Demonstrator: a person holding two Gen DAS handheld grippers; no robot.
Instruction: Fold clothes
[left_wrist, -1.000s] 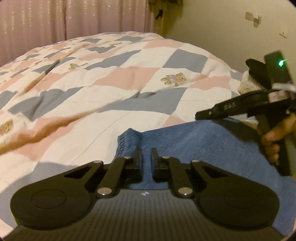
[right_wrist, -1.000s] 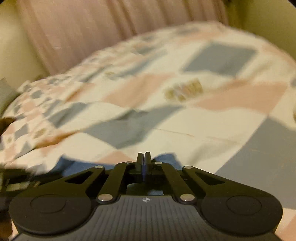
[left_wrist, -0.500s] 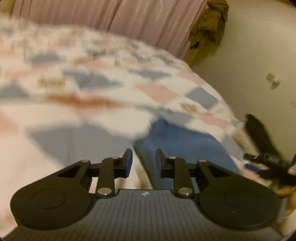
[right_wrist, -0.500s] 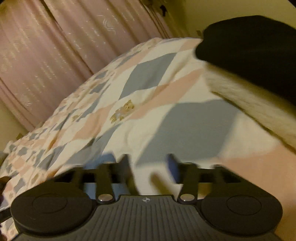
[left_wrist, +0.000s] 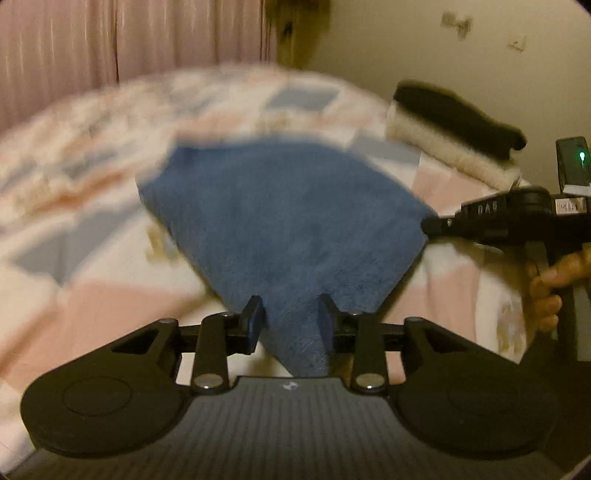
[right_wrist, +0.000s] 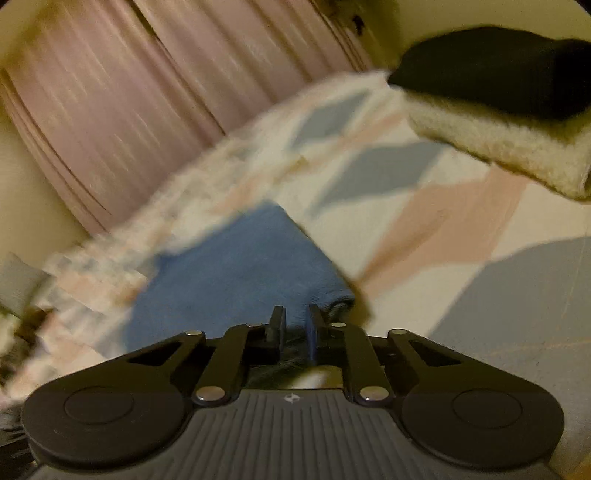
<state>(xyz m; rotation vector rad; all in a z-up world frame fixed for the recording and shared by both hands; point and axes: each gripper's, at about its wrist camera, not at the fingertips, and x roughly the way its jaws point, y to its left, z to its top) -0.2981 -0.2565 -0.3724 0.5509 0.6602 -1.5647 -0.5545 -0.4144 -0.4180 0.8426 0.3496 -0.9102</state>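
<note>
A folded blue knit garment (left_wrist: 280, 221) lies on a patchwork quilt (left_wrist: 92, 295). My left gripper (left_wrist: 291, 317) is open, and the garment's near corner sits between its fingers (left_wrist: 253, 321). My right gripper (left_wrist: 439, 223) shows at the garment's right corner in the left wrist view. In the right wrist view my right gripper (right_wrist: 293, 325) has a narrow gap between its fingers (right_wrist: 277, 325), with the edge of the blue garment (right_wrist: 236, 280) in it. I cannot tell whether it grips the cloth.
A stack of folded clothes, a black piece (right_wrist: 498, 70) on a cream fleece piece (right_wrist: 509, 147), lies on the bed at the right. Pink curtains (right_wrist: 147, 92) hang behind the bed. A cream wall (left_wrist: 443, 55) stands at the right.
Both grippers opened and swung to opposite corners of the blue garment. The left one let go of the ribbed edge and now straddles the near corner. The right one has narrowed again.
</note>
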